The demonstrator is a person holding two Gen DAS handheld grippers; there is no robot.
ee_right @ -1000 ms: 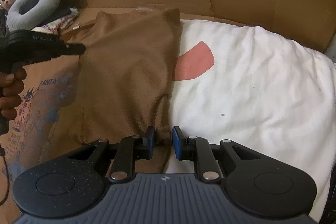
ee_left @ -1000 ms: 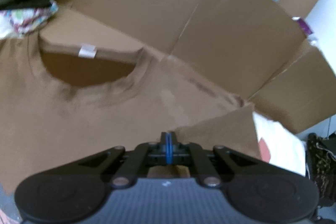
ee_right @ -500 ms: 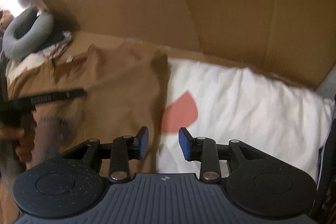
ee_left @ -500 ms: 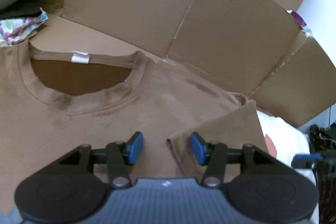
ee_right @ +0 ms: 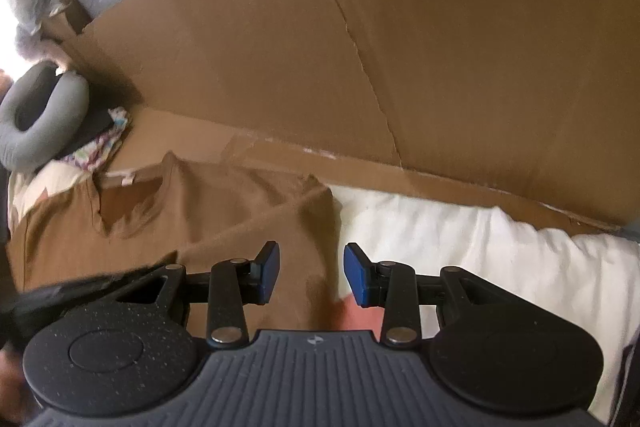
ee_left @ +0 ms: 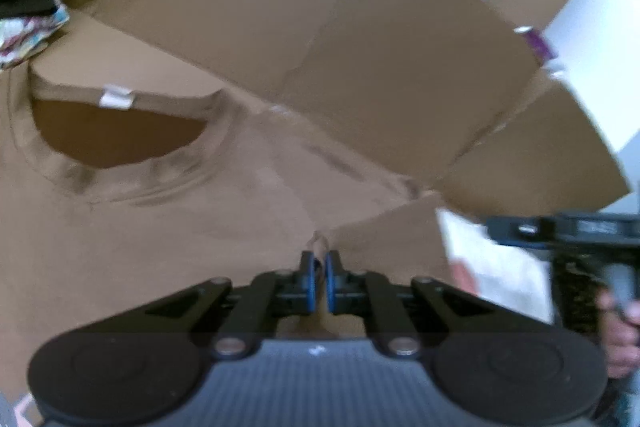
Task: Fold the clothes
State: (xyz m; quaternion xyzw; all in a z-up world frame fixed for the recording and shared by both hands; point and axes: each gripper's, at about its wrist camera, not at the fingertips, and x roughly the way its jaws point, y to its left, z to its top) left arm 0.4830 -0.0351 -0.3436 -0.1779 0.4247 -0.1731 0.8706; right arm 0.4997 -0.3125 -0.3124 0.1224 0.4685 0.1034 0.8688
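Note:
A brown T-shirt (ee_left: 160, 247) lies flat on cardboard, its collar (ee_left: 120, 131) and white label (ee_left: 116, 97) at the far left. The right sleeve is folded in over the chest (ee_left: 384, 239). My left gripper (ee_left: 319, 283) is shut on the corner of that folded flap, and a bit of cloth shows between the pads. In the right wrist view my right gripper (ee_right: 311, 275) hangs open above the shirt's right edge (ee_right: 316, 227), holding nothing. It also shows blurred at the right of the left wrist view, with a hand on it (ee_left: 620, 327).
Cardboard walls (ee_right: 440, 67) stand behind the shirt. A white cloth with a red patch (ee_right: 480, 259) lies right of the shirt. A grey neck pillow (ee_right: 40, 123) and patterned fabric (ee_right: 104, 147) sit at the far left.
My left gripper was shut, opened half a second ago, and has shut again on the folded flap's corner. My right gripper let go of the shirt's edge, opened wider and moved toward the collar end.

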